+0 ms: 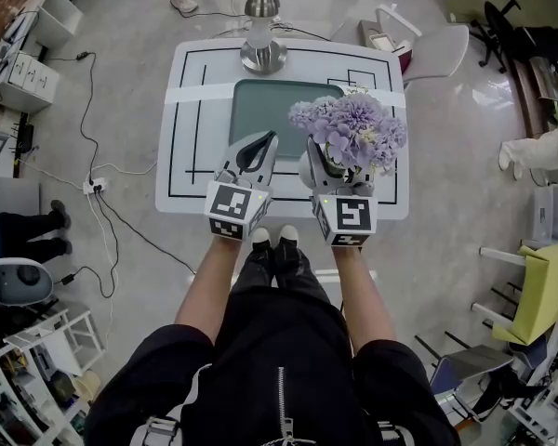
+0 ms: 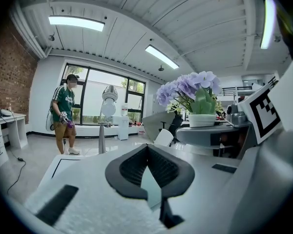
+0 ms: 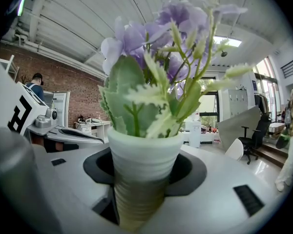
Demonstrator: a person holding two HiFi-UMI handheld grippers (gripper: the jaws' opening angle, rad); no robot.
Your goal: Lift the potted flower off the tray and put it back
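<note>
The potted flower [image 1: 349,128] has purple blooms and green leaves in a white ribbed pot [image 3: 144,155]. My right gripper [image 1: 330,170] is shut on the pot, its dark pads [image 3: 188,172] pressing it from both sides. The pot stands upright in the jaws by the right front corner of the green tray [image 1: 260,110], which lies on the white table [image 1: 191,156]. In the left gripper view the pot [image 2: 201,120] shows well above the tabletop. My left gripper [image 1: 256,147] hovers over the tray's front edge, shut with nothing in it; its fingertips [image 2: 147,147] meet.
A metal lamp-like stand [image 1: 262,26] sits at the table's far edge. A white chair [image 1: 428,45] stands at the back right. A person [image 2: 64,113] stands beyond the far end. Cables and a power strip [image 1: 93,186] lie on the floor to the left.
</note>
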